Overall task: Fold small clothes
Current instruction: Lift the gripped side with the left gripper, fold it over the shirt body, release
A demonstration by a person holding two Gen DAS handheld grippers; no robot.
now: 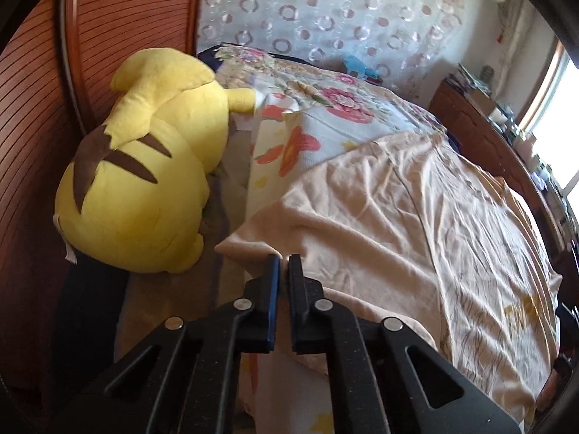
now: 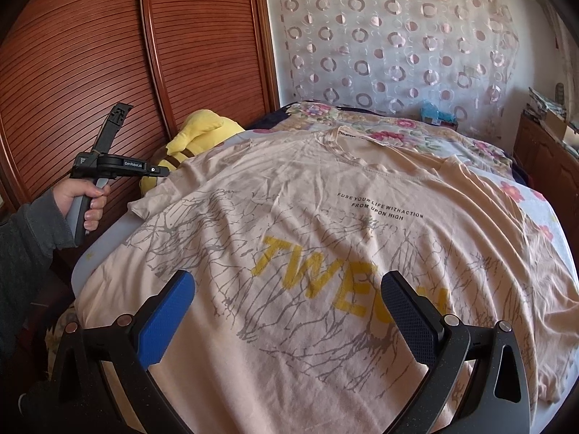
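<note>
A peach T-shirt [image 2: 325,195] with yellow letters and grey crack print lies spread face up across the bed. Its left sleeve [image 1: 253,246] reaches toward the bed's edge. My left gripper [image 1: 284,258] has its fingers pressed together on that sleeve's edge, with cloth at the tips. In the right wrist view the left gripper [image 2: 164,171] is held by a hand [image 2: 87,202] at the shirt's left shoulder. My right gripper [image 2: 287,282] hovers open over the shirt's lower front, its blue pads wide apart and nothing between them.
A big yellow plush toy [image 1: 137,166] lies between the bed and the slatted wooden wardrobe doors [image 2: 90,72]. Floral bedding [image 1: 325,108] covers the head of the bed. A wooden dresser [image 2: 542,159] with clutter stands at the right, beside a window.
</note>
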